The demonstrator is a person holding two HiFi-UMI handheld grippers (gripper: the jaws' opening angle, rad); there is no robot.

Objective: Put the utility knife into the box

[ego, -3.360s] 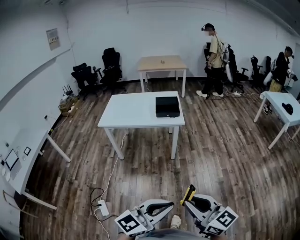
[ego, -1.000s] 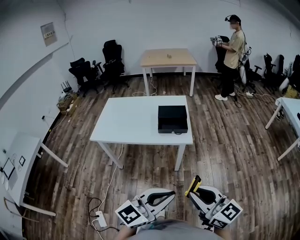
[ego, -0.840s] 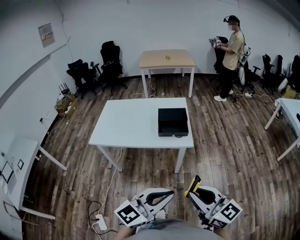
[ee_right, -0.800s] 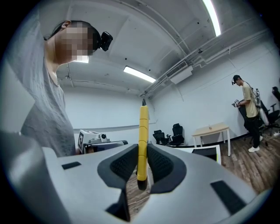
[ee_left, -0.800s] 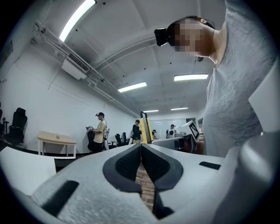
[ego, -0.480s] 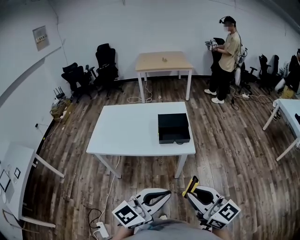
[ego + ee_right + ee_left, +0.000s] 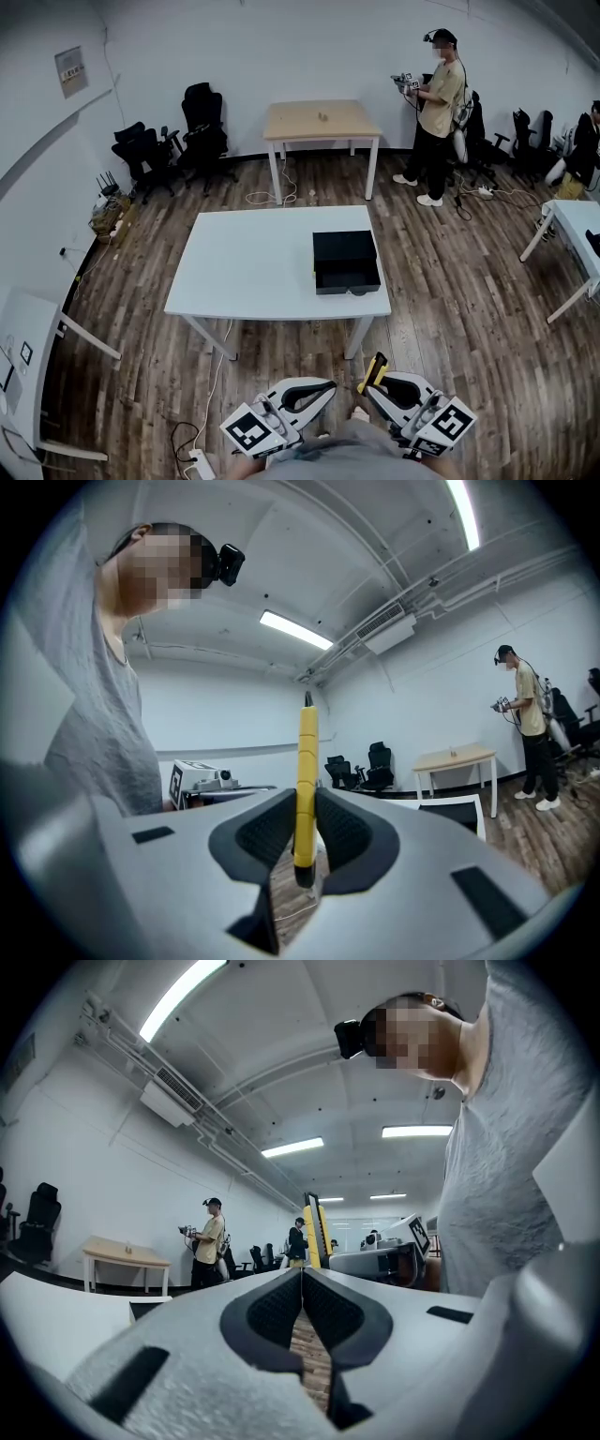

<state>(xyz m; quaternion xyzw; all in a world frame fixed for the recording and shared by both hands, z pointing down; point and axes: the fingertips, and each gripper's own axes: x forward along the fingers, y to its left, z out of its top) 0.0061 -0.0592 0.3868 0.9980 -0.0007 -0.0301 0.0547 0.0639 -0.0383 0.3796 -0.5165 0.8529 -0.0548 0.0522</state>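
Note:
A yellow utility knife point(image 7: 307, 780) stands upright between the jaws of my right gripper point(image 7: 305, 841), which is shut on it; in the head view its yellow tip point(image 7: 377, 371) pokes up from the right gripper point(image 7: 382, 389) at the bottom edge. My left gripper point(image 7: 314, 392) is shut with nothing in it, its black pads point(image 7: 281, 1309) pressed together. The black box point(image 7: 345, 262) lies open on the right part of the white table point(image 7: 253, 272), well ahead of both grippers.
Behind the white table stands a wooden table point(image 7: 319, 120). A person point(image 7: 433, 117) stands at the back right, holding grippers. Black office chairs point(image 7: 202, 120) line the back left wall. Another white table point(image 7: 577, 230) is at the right. A power strip point(image 7: 199, 461) and cables lie on the floor.
The view has drawn closer to the white table and box, which now sit lower in the picture. Both grippers keep their hold. The person at the back has shifted left.

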